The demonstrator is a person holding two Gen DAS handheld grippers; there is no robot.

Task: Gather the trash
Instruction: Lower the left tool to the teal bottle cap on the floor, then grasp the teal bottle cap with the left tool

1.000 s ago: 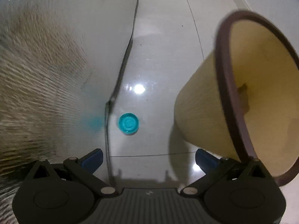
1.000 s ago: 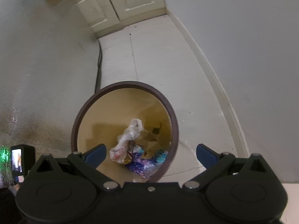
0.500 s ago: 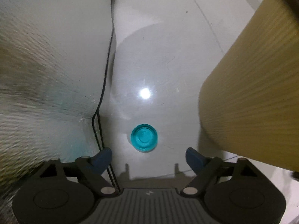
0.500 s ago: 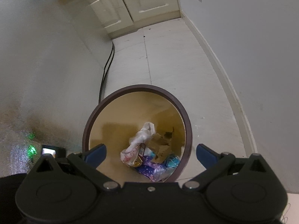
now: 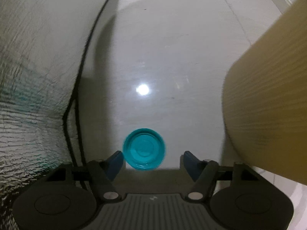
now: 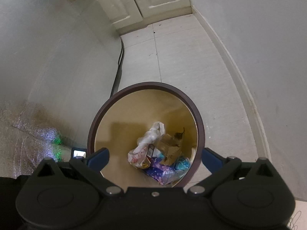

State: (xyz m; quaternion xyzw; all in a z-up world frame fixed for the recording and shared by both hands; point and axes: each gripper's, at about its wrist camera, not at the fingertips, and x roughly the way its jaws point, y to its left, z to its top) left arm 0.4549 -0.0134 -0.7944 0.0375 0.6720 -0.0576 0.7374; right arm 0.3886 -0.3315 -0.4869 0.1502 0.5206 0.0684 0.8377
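Observation:
A teal bottle cap (image 5: 144, 149) lies on the glossy white floor. My left gripper (image 5: 153, 161) is open and low over it, with the cap just ahead of the tips and nearer the left finger (image 5: 114, 163). A tan waste bin (image 5: 268, 95) stands to the right. In the right wrist view I look down into the bin (image 6: 145, 90), which holds crumpled wrappers, a white bag and cardboard (image 6: 159, 149). My right gripper (image 6: 153, 155) is open and empty above the bin's near rim.
A black cable (image 5: 76, 99) runs along the floor beside a silvery textured wall (image 5: 28, 95) on the left. White cabinets (image 6: 145, 2) stand at the far end of the floor, and a white wall with a skirting board (image 6: 239, 72) runs along the right.
My left gripper has come down and forward toward the cap, which now sits close to the fingertips. The right gripper has shifted slightly over the bin.

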